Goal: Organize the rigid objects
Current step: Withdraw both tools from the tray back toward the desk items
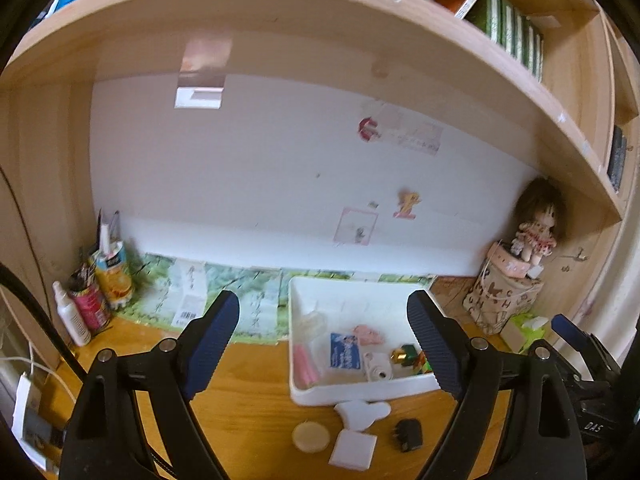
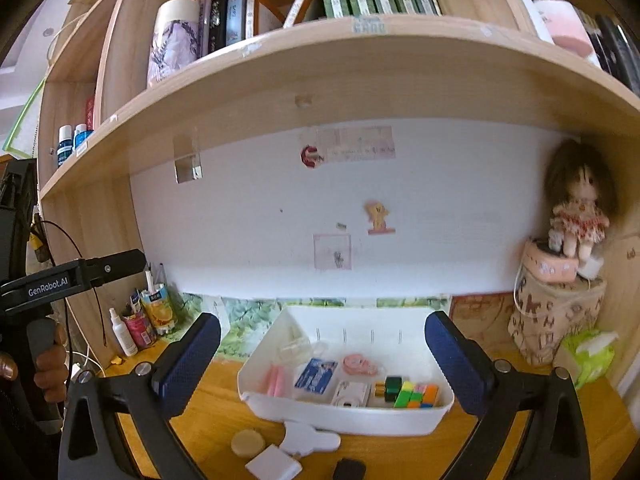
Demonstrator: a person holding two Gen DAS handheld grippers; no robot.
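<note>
A white bin (image 1: 308,394) (image 2: 348,414) stands on the wooden desk and holds several small items: a pink stick, a blue packet, a small white camera (image 2: 352,394), a colourful cube (image 2: 416,394). In front of it lie a cream round disc (image 1: 311,436) (image 2: 248,442), a white flat shape (image 1: 362,412) (image 2: 310,438), a white square block (image 1: 353,448) (image 2: 274,463) and a small black plug (image 1: 409,434) (image 2: 350,470). My left gripper (image 1: 326,340) and right gripper (image 2: 322,358) both hang open above the desk, nothing between the fingers.
Cans and a spray bottle (image 1: 72,314) crowd the desk's back left corner. A patterned bag (image 2: 556,320) with a doll (image 2: 576,216) on top fills the back right, beside a green tissue pack (image 2: 588,354). A shelf of books overhangs. A hand (image 2: 50,364) holds the other gripper's handle at left.
</note>
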